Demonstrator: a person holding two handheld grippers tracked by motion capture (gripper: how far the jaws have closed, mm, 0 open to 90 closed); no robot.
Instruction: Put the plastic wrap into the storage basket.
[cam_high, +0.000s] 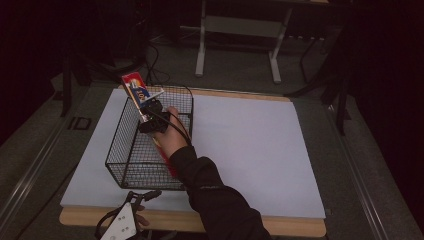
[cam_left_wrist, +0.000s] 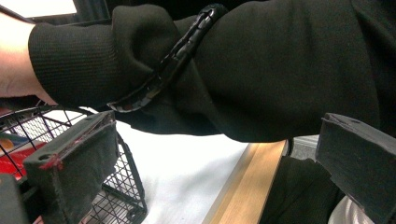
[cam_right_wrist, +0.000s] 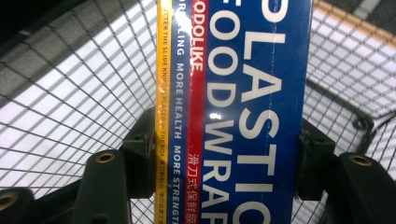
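A black wire basket (cam_high: 131, 160) stands on the left part of the white sheet (cam_high: 250, 150) that covers the wooden worktop (cam_high: 295, 227), and something red (cam_high: 170, 162) lies low against its right wall, mostly hidden by the person's right sleeve (cam_high: 215, 195); what it is I cannot tell. In the high view the right tongs (cam_high: 150, 112) are held above the basket's far end, closed on a long box of plastic wrap (cam_high: 137, 89), which tilts up and away to the left so that its red, white and blue top end rises past the basket's far left rim. The right gripper view shows the same box (cam_right_wrist: 233, 112) close up, running straight up between the two black jaws, each pad pressed flat against one long side; its blue face carries large white letters reading PLASTIC FOOD WRAP beside red and yellow stripes, and the basket's mesh and the white sheet show behind it. The box is gripped in the air, touching neither the mesh nor the sheet so far as can be seen. The left tongs (cam_high: 142, 196) rest at the near edge of the worktop, just in front of the basket's near wall. In the left gripper view their jaws stand wide apart with nothing between them, the dark sleeve (cam_left_wrist: 261, 70) crossing beyond them and a corner of the basket (cam_left_wrist: 121, 186) at lower left.
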